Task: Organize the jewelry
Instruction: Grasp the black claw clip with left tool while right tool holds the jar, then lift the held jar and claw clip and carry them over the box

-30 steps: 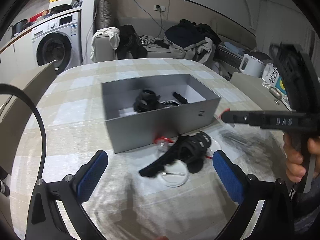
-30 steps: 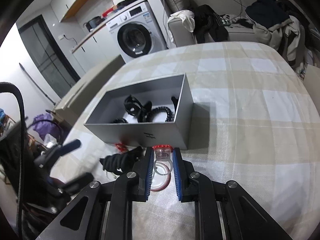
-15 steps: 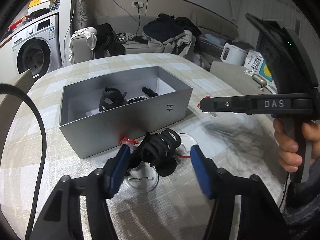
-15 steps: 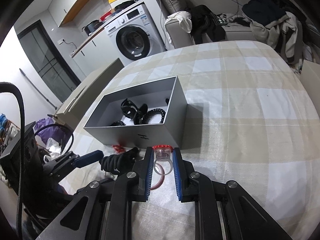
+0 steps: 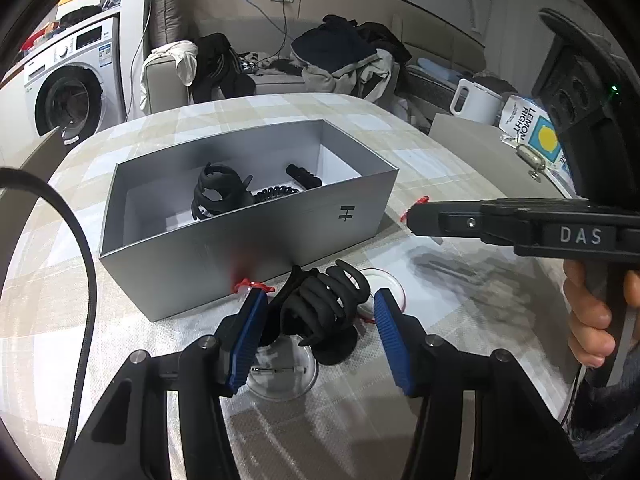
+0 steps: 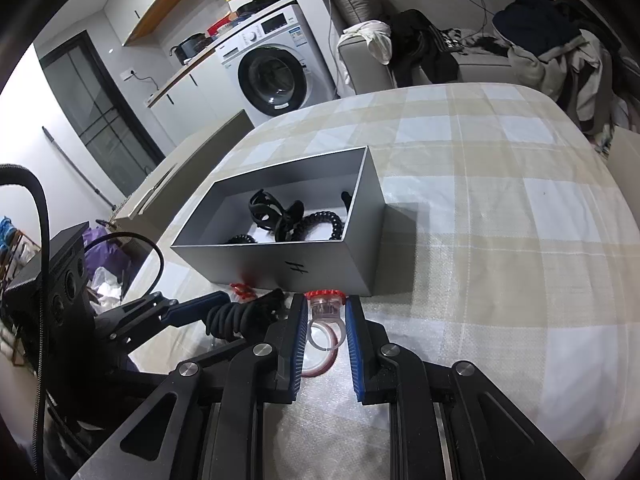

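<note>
A grey open box [image 5: 248, 236] stands on the checked table and holds a black hair claw [image 5: 218, 196] and black coiled hair ties [image 6: 320, 222]. A second black hair claw [image 5: 320, 304] lies in front of the box, between the blue pads of my left gripper [image 5: 318, 334], which is open around it. My right gripper [image 6: 326, 332] is shut on a clear toy ring with a red top [image 6: 325, 312], held just before the box [image 6: 280, 256]. In the right wrist view the claw [image 6: 240, 316] lies left of it.
Clear round discs [image 5: 280, 368] and a red-rimmed one [image 6: 316, 364] lie on the table under the grippers. A small red piece [image 6: 240, 289] sits by the box's front wall. A washing machine [image 6: 272, 76] and a clothes-strewn sofa [image 5: 328, 64] stand beyond the table.
My left gripper has moved forward and narrowed around the black hair claw. My right gripper has kept hold of the ring, and its view now stands a little further back from the box.
</note>
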`<state>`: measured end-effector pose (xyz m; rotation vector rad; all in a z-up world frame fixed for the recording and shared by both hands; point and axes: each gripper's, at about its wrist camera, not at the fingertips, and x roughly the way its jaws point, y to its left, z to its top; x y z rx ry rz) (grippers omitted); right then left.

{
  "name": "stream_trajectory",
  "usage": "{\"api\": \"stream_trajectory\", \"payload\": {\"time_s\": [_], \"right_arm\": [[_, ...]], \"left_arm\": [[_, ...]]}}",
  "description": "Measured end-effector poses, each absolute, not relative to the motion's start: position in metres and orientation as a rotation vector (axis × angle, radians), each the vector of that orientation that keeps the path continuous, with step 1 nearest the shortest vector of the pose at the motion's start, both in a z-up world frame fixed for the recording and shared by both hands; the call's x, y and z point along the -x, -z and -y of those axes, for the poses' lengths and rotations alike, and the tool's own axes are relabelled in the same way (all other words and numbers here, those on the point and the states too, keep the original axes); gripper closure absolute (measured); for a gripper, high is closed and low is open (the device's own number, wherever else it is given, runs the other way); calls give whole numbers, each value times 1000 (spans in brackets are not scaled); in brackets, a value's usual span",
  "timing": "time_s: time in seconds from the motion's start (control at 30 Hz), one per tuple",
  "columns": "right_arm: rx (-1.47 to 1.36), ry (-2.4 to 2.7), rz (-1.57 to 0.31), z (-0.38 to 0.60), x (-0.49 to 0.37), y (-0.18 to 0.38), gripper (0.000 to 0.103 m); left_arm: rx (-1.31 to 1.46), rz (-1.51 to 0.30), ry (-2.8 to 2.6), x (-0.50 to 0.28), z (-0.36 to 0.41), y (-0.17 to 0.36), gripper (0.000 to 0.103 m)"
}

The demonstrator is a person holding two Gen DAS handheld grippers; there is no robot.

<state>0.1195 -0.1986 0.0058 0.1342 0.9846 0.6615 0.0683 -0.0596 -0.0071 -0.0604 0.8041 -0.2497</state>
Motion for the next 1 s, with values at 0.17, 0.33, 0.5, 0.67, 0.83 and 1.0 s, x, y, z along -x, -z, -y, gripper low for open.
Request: {"api": "stream_trajectory", "payload": {"time_s": [0.17, 0.33, 0.5, 0.67, 0.83, 1.0], "right_arm": [[-132, -665, -984, 198, -119, -6, 85], [-126, -676, -977, 196, -118, -8, 85], [-125, -681, -967, 196, -117, -9, 85], [-141, -695, -954, 199, -115, -13, 85], [-179, -722, -921, 204, -113, -23, 85], [-215, -735, -862, 209, -109, -35, 85]], "left_arm": [[68, -802, 265, -66, 62, 6, 66], [49, -786, 287, -61, 65, 2, 66], [55, -768, 293, -62, 64, -3, 66], [69, -730, 293, -60, 58, -12, 66], [83, -679, 284, -55, 51, -25, 66], [107, -616, 261, -51, 40, -38, 66]]}}
